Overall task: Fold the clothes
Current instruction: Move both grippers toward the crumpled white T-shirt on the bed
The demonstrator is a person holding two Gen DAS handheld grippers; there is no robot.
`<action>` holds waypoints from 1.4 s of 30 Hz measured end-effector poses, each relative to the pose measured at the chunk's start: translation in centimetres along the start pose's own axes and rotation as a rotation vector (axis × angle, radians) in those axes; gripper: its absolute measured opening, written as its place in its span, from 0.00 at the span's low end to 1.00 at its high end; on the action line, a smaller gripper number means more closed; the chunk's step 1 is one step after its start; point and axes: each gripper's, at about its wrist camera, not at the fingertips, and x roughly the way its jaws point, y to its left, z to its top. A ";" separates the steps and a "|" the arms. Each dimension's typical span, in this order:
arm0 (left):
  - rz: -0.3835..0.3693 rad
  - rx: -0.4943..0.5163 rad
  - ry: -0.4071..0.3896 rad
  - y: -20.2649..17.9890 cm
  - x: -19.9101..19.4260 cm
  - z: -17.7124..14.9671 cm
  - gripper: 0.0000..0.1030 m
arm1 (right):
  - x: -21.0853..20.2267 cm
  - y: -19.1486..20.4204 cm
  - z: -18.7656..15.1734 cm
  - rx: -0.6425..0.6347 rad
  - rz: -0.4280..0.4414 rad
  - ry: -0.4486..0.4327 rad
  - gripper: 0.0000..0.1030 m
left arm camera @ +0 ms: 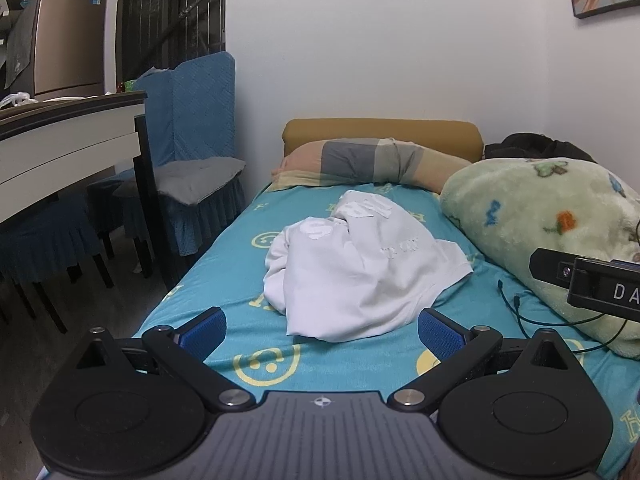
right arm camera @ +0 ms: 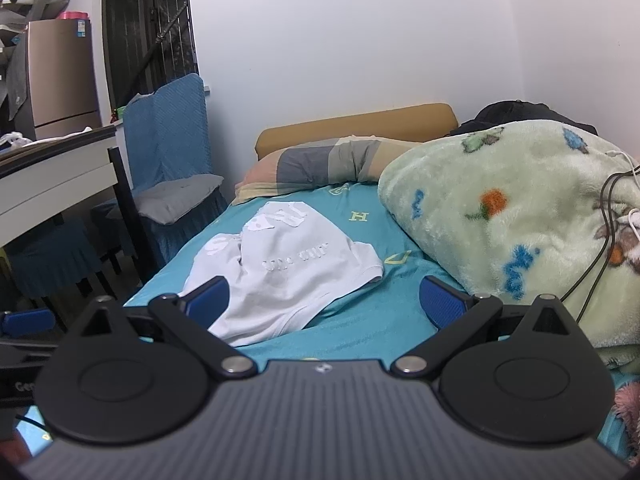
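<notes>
A crumpled white T-shirt [left arm camera: 360, 268] with white lettering lies in a heap on the teal bed sheet [left arm camera: 224, 256]; it also shows in the right wrist view [right arm camera: 288, 272]. My left gripper [left arm camera: 322, 330] is open and empty, hovering just short of the shirt's near edge. My right gripper [right arm camera: 324, 304] is open and empty, above the sheet at the shirt's near right side. The right gripper's body shows at the right edge of the left wrist view [left arm camera: 592, 284].
A green fleece blanket [right arm camera: 512, 216] is piled along the bed's right side with cables [left arm camera: 528, 312] on it. A striped pillow [left arm camera: 360, 164] and tan headboard [left arm camera: 380, 128] are at the far end. A blue-covered chair [left arm camera: 192, 140] and white table [left arm camera: 60, 144] stand left of the bed.
</notes>
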 end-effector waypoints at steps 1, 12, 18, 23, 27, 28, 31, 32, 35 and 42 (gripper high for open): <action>0.001 -0.008 0.005 0.1 0.1 0.1 1.00 | 0.0 0.0 0.0 0.001 0.001 0.000 1.00; 0.016 -0.053 0.000 0.9 0.1 0.1 1.00 | 0.0 0.1 -0.1 0.011 0.018 -0.004 1.00; 0.017 -0.044 0.007 0.9 0.3 0.1 1.00 | 0.1 -0.1 -0.1 0.022 0.019 0.001 1.00; 0.013 -0.036 0.018 0.7 0.4 0.0 1.00 | 0.0 0.2 0.1 0.019 0.005 0.011 1.00; 0.013 -0.031 0.032 0.6 0.7 -0.1 1.00 | -0.1 0.1 0.2 0.029 0.005 0.014 1.00; 0.014 -0.029 0.034 0.5 0.7 -0.1 1.00 | -0.1 0.0 0.3 0.035 0.008 0.015 1.00; 0.014 -0.022 0.038 0.4 0.8 -0.2 1.00 | -0.3 -0.2 0.5 0.054 0.012 0.012 1.00; 0.011 -0.019 0.039 0.4 0.9 -0.2 1.00 | -0.4 -0.3 0.6 0.058 0.010 0.009 1.00; 0.000 -0.013 0.040 0.2 1.0 -0.4 1.00 | -0.6 -0.4 0.9 0.073 -0.004 -0.002 1.00; -0.061 0.022 0.087 -0.8 2.6 -0.5 1.00 | -0.8 -2.1 1.4 0.162 -0.042 -0.009 1.00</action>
